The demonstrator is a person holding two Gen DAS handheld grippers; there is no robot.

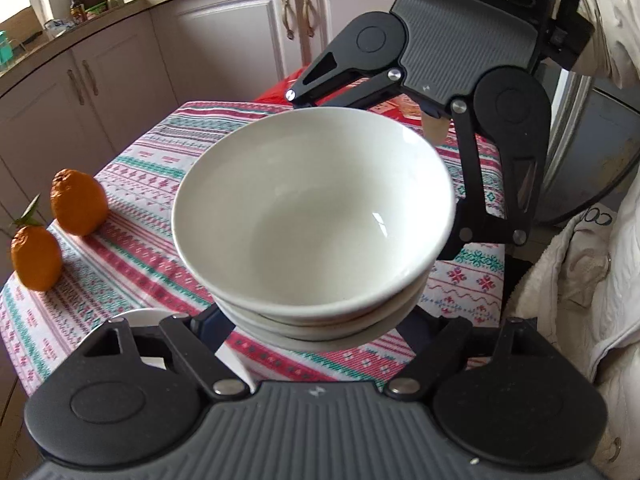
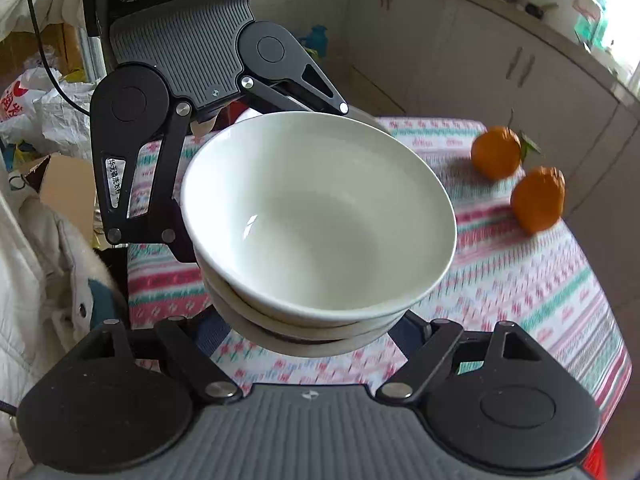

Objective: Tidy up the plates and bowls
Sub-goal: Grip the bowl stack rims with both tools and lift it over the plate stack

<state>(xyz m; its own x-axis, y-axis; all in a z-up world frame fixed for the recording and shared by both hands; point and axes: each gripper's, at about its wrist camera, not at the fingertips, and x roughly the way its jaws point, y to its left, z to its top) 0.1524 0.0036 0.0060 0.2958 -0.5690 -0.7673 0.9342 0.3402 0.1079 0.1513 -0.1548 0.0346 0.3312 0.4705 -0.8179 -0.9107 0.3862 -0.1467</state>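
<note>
Bowl stack (image 1: 312, 220) is clear of the tablecloth (image 1: 140, 248) — left gripper (image 1: 316, 322) and right gripper (image 2: 316, 324) each part-open, jaws clamped on opposite sides of it. Two oranges (image 1: 78, 202) sit near the table edge, well apart from the bowls.

Both claws face each other, angled down, arms spread wide. Left claw (image 1: 316, 320): jaws partly spread, fingers run under and along the 2 sides of the stack of white bowls (image 1: 316, 216), tips hidden, contact can't be confirmed. Right claw (image 2: 312, 328): same pose from the opposite side, jaws partly spread around the stack, tips hidden too. White padded sleeve (image 1: 612, 20) behind the right claw's body.
</note>
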